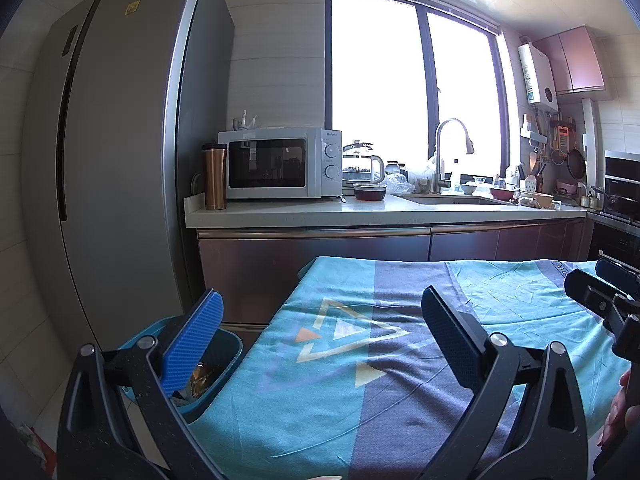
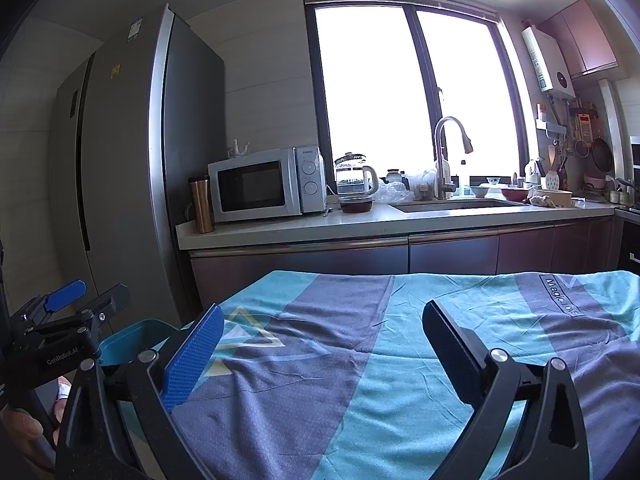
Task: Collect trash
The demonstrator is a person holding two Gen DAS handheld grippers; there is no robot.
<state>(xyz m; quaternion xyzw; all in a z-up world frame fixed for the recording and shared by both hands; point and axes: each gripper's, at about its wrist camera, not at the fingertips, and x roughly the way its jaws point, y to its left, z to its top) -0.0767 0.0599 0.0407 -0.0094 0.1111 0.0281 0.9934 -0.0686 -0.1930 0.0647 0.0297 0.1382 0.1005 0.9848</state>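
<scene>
Nearest in the left wrist view is the left gripper [image 1: 320, 320], its jaws spread wide and holding nothing. It hangs above the near left part of the table cloth [image 1: 360, 380]. The right gripper [image 2: 320, 334] is also spread wide and empty, above the middle of the cloth. In the left view the right gripper shows at about 3 o'clock, and in the right view the left one shows at about 9 o'clock; they are well apart.

At about 8 o'clock in the left view, just beside the left edge of the table and lower than it, stands the blue bin [image 1: 230, 350]. Some trash [image 1: 198, 378] lies inside it, brown and shiny, partly hidden behind the blue pad of the left finger. On the visible cloth I see no loose trash, so I judge the collecting is near its end, or the next piece lies outside these views.

To do this step well, I would look over the whole cloth before moving, keep the jaws wide until they are around a piece, and carry it fully over the rim of the bin before letting go.

Farther, at 12 o'clock, is the counter [image 1: 280, 212] with a microwave [image 1: 276, 164], a kettle [image 1: 362, 164] and a sink faucet [image 1: 444, 152] under the bright window [image 1: 412, 80]. The fridge [image 1: 120, 140] stands at 10 o'clock.
</scene>
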